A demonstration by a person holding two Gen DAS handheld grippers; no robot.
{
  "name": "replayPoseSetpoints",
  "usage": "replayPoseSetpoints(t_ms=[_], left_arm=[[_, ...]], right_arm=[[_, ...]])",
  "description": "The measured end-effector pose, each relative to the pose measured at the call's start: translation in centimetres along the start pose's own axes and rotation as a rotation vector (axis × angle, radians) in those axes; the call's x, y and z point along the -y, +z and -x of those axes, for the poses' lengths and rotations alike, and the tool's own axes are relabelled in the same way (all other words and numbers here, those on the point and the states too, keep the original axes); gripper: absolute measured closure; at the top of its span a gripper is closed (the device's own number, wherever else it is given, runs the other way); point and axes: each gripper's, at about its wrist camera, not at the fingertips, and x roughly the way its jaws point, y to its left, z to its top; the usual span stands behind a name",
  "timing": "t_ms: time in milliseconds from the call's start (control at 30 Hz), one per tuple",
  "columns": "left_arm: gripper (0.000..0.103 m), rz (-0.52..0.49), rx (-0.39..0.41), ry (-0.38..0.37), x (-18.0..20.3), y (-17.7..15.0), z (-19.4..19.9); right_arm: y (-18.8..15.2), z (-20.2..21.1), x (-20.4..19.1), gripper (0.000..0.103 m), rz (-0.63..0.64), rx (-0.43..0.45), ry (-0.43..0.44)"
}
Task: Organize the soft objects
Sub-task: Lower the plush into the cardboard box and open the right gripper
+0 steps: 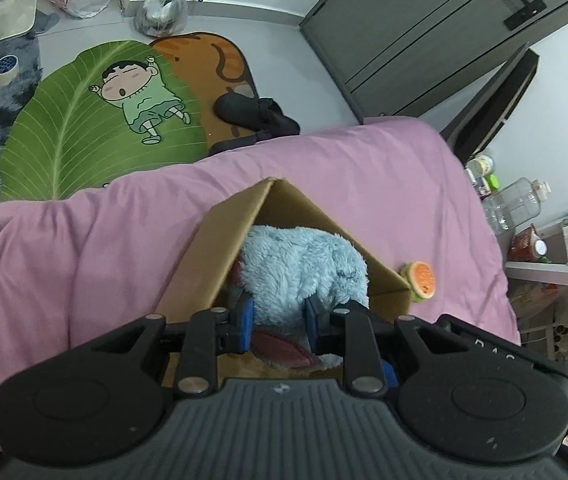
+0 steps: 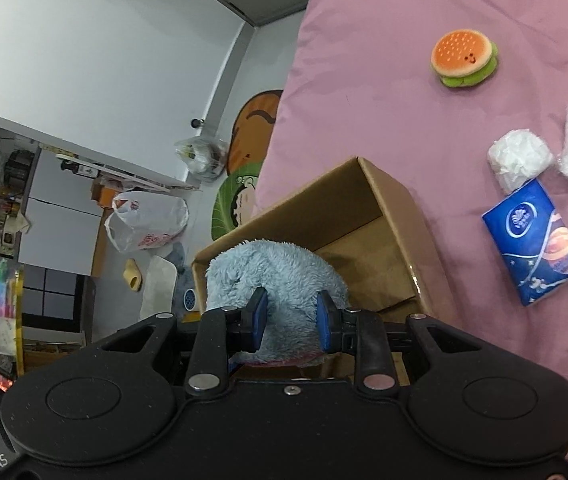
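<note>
Both tongs held the fluffy light-blue plush toy [image 1: 303,276], pressed between their blue pads: the left tongs [image 1: 278,316] and the right tongs [image 2: 291,316]. The toy sat in the open brown cardboard box [image 2: 387,216] on the pink bed sheet [image 2: 363,80], filling its near end. Its long axis could not be told, because its lower part was hidden behind the tongs. A small plush hamburger [image 2: 464,58] lay apart from the box, a blue tissue pack [image 2: 533,242] toward the other side.
</note>
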Motion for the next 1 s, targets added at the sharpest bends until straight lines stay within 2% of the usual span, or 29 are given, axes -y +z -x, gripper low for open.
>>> replayPoseSetpoints(t_ms=[133, 267, 433, 500, 667, 800, 900, 1000], left_arm=[[0.077, -0.008, -0.025, 0.009, -0.1, 0.6, -0.9], [0.075, -0.014, -0.014, -0.001, 0.0, 0.9, -0.7], [0.066, -0.022, 0.014, 0.006, 0.4, 1.1, 0.6], [0.062, -0.027, 0.029, 0.004, 0.7, 1.0, 1.3], [0.059, -0.027, 0.048, 0.013, 1.1, 0.3, 2.6], [0.046, -0.033, 0.065, 0.022, 1.5, -0.5, 4.0], [0.035, -0.046, 0.087, 0.025, 2.0, -1.4, 5.3], [0.03, -0.083, 0.111, 0.052, 2.8, -2.3, 6.4]], right_arm=[[0.2, -1.0, 0.0, 0.072, -0.012, -0.014, -0.021], [0.6, -0.8, -0.1, 0.069, -0.016, -0.009, -0.018], [0.5, 0.1, 0.0, 0.055, -0.026, -0.001, -0.008], [0.3, 0.7, 0.2, 0.055, -0.031, 0.006, 0.001], [-0.3, 2.3, 0.5, 0.055, -0.04, 0.022, 0.016], [-0.6, 4.0, 0.5, 0.045, -0.025, 0.053, 0.015], [-0.9, 5.7, 0.6, 0.042, -0.005, 0.083, 0.018], [-1.3, 7.0, 1.2, 0.039, 0.002, 0.101, 0.032]])
